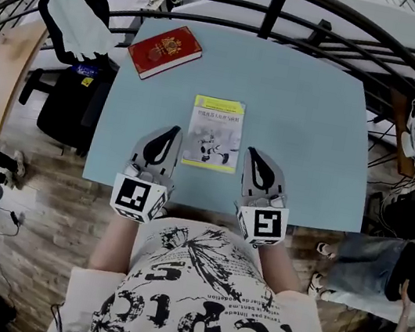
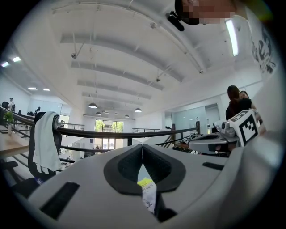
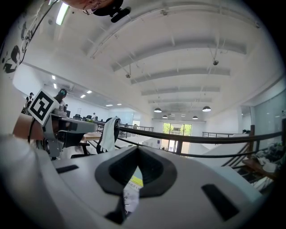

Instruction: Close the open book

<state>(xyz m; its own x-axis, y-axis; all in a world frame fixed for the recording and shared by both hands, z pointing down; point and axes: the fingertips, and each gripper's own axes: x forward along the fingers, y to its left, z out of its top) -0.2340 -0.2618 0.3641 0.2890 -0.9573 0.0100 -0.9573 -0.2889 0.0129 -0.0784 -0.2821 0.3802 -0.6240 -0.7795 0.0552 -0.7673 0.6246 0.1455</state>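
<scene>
On smooth tabletop (image 1: 302,122), thin rectangular paperback (image 1: 214,133).

A: Books on the table (image 1: 310,124)?
B: Two: one red book (image 1: 165,51), one yellow-and-white book (image 1: 214,133).
A: Grippers?
B: Two as well: left gripper (image 1: 173,129), right gripper (image 1: 251,152).
A: Tables?
B: Just one.
A: Chairs?
B: One black chair (image 1: 68,101).

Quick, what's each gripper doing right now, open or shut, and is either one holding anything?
Left gripper: closed, holding nothing.
Right gripper: closed, holding nothing.
</scene>
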